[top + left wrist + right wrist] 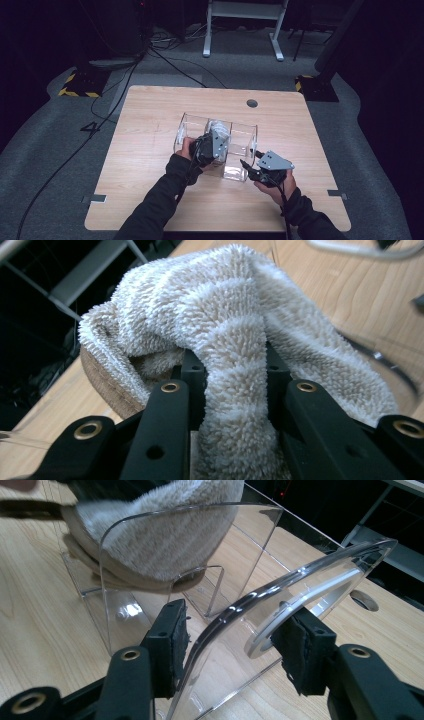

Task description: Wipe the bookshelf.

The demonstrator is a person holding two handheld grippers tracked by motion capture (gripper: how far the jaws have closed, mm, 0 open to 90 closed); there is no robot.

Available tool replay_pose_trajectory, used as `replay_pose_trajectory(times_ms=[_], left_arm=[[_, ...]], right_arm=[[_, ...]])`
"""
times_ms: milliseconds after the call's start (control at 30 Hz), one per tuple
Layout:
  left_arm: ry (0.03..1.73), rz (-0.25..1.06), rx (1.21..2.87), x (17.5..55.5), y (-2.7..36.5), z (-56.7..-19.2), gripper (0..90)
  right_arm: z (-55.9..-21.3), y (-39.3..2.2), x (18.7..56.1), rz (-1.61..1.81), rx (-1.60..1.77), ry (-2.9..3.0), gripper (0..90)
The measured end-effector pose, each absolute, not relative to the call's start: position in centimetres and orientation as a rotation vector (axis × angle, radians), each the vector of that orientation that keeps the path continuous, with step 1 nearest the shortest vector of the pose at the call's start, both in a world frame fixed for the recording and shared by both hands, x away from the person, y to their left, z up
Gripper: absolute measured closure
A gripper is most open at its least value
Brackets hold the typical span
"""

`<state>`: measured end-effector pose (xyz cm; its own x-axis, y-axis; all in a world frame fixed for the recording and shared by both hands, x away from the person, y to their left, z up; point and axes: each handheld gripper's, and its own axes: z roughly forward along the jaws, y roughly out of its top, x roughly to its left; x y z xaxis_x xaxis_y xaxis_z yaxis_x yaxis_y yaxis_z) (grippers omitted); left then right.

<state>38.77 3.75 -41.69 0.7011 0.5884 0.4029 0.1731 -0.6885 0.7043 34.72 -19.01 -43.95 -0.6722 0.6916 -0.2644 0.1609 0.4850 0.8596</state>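
Observation:
My left gripper [230, 365] is shut on a fluffy white-and-beige slipper [210, 305] with a brown sole, pinching its plush upper. In the high view it [212, 145] holds the slipper [220, 131] over the middle of a clear plastic box [192, 117] with compartments. Seen from the right gripper view, the slipper [165, 535] hangs tilted at the box's open top, behind a clear divider. My right gripper [232, 640] is closed on the box's near end wall [320, 575], one pad on a white ring there. It [248, 167] sits at the box's right front corner.
The box stands mid-table on a light wood table [150, 200] with a cable hole [252, 103] at the back. Bare wood surrounds the box. Cables and a white desk frame [245, 20] lie on the grey floor beyond.

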Motion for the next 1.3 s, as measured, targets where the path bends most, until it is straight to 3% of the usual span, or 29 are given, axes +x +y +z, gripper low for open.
replay_pose_trajectory(times_ms=[233, 667, 833, 933, 1067, 1300], left_arm=[[0.609, 0.790, 2.264, 38.7, 4.1, -42.8, 72.9], [0.495, 0.808, 2.342, 34.6, 4.6, -45.2, 72.1], [0.516, 0.722, 2.341, 34.0, 4.9, -46.5, 72.1], [0.570, 0.579, 2.334, 34.0, 5.4, -47.1, 72.4], [0.530, 0.520, 2.312, 33.4, 5.9, -46.1, 72.7], [0.531, 0.660, 2.192, 33.7, 6.3, -42.4, 72.7]], right_arm=[[-43.9, -19.0, 34.7, 1.144, 0.697, 2.132, 48.8], [-44.0, -19.0, 34.7, 1.146, 0.702, 2.128, 48.8], [-44.0, -19.0, 34.7, 1.147, 0.701, 2.129, 48.8], [-44.0, -19.0, 34.7, 1.147, 0.700, 2.130, 48.8], [-44.0, -19.0, 34.7, 1.148, 0.701, 2.131, 48.8], [-43.9, -18.9, 34.7, 1.143, 0.704, 2.129, 48.8]])
